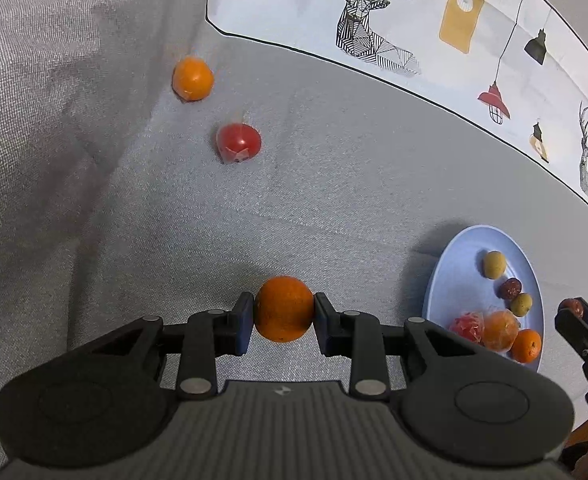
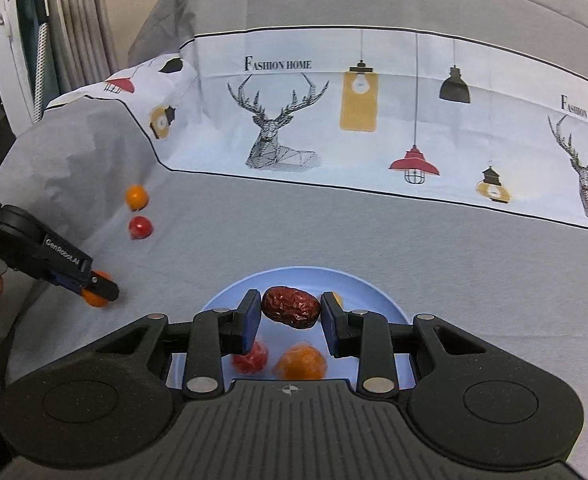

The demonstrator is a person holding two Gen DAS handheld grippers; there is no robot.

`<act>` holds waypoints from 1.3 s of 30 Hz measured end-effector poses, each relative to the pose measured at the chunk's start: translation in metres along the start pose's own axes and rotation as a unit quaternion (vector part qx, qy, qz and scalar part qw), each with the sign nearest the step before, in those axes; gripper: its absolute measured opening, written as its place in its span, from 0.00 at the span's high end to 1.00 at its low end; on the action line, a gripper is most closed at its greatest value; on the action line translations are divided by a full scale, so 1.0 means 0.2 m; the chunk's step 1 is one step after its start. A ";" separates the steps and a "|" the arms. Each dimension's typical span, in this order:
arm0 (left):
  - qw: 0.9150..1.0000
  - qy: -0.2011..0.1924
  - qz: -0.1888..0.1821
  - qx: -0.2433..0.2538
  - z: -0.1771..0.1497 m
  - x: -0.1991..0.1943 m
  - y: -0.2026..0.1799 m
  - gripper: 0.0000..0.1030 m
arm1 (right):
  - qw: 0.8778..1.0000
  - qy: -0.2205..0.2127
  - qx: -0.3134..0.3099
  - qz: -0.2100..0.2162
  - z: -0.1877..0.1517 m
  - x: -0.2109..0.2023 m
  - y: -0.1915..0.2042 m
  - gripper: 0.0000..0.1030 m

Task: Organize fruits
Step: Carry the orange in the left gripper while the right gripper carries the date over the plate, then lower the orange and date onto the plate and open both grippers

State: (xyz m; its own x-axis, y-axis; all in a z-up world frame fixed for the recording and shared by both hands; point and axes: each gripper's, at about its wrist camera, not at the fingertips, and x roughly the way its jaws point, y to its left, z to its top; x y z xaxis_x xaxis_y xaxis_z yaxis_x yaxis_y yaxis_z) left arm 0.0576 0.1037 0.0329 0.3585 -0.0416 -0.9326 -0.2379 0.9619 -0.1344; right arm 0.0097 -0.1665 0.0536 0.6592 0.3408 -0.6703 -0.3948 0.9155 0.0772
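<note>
Fruit sits in both claws: the left gripper (image 1: 284,310) is clamped on an orange (image 1: 284,309) above the grey cloth (image 1: 333,184), and the right gripper (image 2: 291,314) is clamped on a wrinkled red date (image 2: 291,307) (over the blue plate (image 2: 373,286)).

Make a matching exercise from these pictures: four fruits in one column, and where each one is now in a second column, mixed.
Fruits:
1. orange
2. red date
3. red tomato
4. small green fruit

Places:
A. loose on the grey cloth
B. on the blue plate
C. in the left gripper
D. in the right gripper

Pairs: 1-C, 2-D, 3-A, 4-B
</note>
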 end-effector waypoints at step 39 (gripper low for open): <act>0.975 -0.028 -0.123 0.183 -0.33 -0.03 -0.63 0.66 | 0.996 0.036 0.029 -0.071 -0.03 0.08 -0.16 0.67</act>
State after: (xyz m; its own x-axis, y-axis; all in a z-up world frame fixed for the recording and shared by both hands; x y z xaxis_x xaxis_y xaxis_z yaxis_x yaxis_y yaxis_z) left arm 0.0255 -0.0358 0.0337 0.4148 -0.2790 -0.8661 0.1955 0.9569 -0.2146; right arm 0.0283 -0.1911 0.0356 0.6577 0.1934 -0.7281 -0.2618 0.9649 0.0198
